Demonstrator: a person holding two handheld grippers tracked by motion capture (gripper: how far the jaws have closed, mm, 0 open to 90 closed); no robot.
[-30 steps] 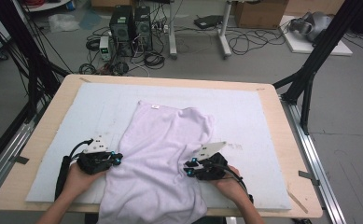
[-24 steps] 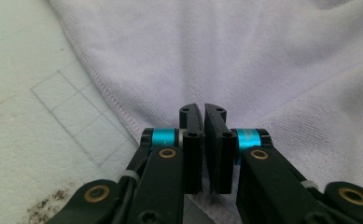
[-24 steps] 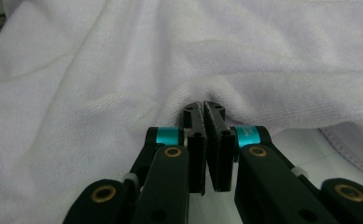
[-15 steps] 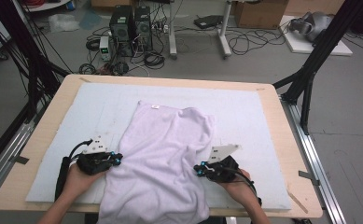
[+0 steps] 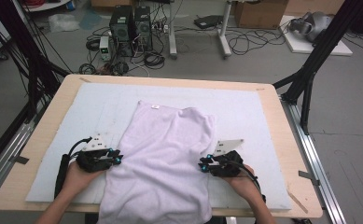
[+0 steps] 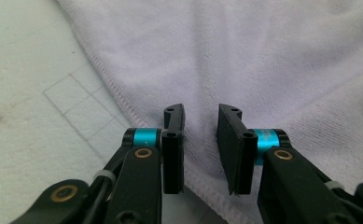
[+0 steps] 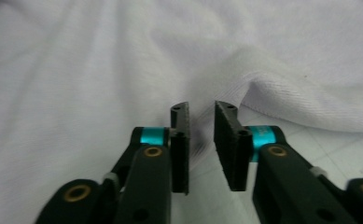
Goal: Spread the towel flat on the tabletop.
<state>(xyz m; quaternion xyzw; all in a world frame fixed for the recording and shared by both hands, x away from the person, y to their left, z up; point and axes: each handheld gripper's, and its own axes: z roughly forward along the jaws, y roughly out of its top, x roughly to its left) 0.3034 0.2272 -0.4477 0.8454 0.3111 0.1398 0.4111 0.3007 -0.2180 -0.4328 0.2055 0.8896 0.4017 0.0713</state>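
A pale lilac cloth (image 5: 165, 154) lies spread on the grey mat (image 5: 263, 112), its near end hanging over the table's front edge. My left gripper (image 5: 118, 159) sits at the cloth's left edge. Its jaws have just been opening, and in the left gripper view the gripper (image 6: 200, 121) stands open over the hem of the cloth (image 6: 263, 60), pads apart from it. My right gripper (image 5: 201, 165) sits at the cloth's right edge. Its jaws have also just been opening, and the gripper (image 7: 201, 119) is open beside a raised fold of the cloth (image 7: 100, 70).
The mat covers most of the wooden table (image 5: 291, 140). Black frame legs (image 5: 310, 74) stand at both sides. Computer towers (image 5: 132, 21) and cables lie on the floor behind the table.
My right gripper has shifted to the right, from over the cloth to its right edge. The left gripper has stayed in place.
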